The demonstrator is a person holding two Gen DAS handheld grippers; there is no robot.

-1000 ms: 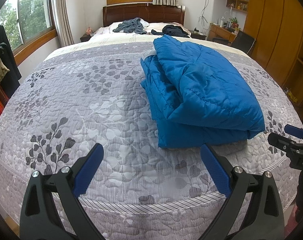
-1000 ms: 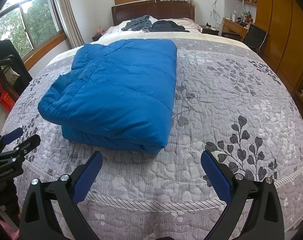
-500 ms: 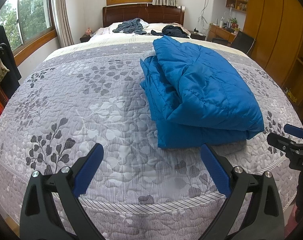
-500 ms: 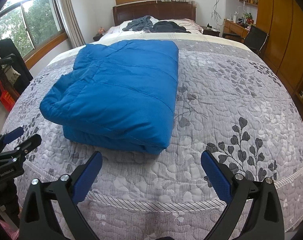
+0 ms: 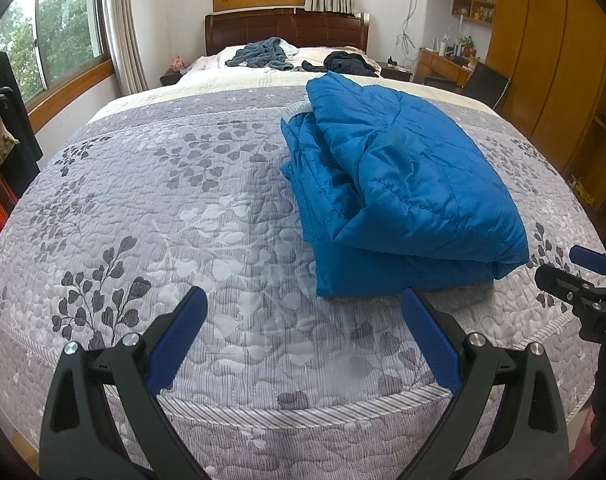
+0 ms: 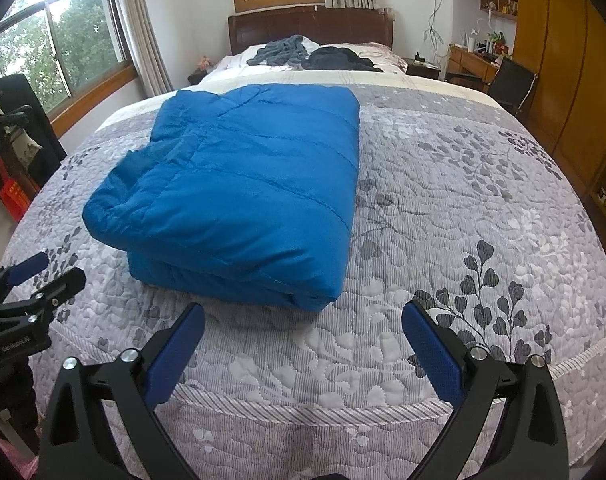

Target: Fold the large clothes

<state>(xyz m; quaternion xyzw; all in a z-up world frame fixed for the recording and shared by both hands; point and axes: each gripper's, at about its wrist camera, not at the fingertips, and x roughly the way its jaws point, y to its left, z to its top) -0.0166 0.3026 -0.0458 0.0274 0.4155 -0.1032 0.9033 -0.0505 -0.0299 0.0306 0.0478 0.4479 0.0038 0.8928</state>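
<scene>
the left gripper (image 5: pixel 303 340) hovers over the near edge of the bed, its blue-padded jaws spread wide with nothing between them, just as they stood a second ago. ahead and a little to its right lies the blue quilted jacket (image 5: pixel 399 184), folded into a thick bundle on the grey leaf-patterned bedspread (image 5: pixel 183 208); its loose layered edges face left in this view and its rounded fold faces right. compared with the earlier frames the bundle sits in the same spot and the same shape, and the view has hardly shifted.

the right gripper (image 6: pixel 303 344) also hangs above the bed's near edge, jaws wide apart and empty, unchanged from before. from its camera the jacket (image 6: pixel 239 184) lies ahead and to the left, near but not touching the fingers, and appears marginally closer than a second ago. the left gripper (image 6: pixel 35 276) shows at the left border of this view, beside the bundle's near left corner.

far back by the headboard (image 5: pixel 287 28) a grey garment (image 5: pixel 263 54) and a dark garment (image 5: pixel 349 62) lie crumpled near the pillows, well apart from the jacket.
</scene>
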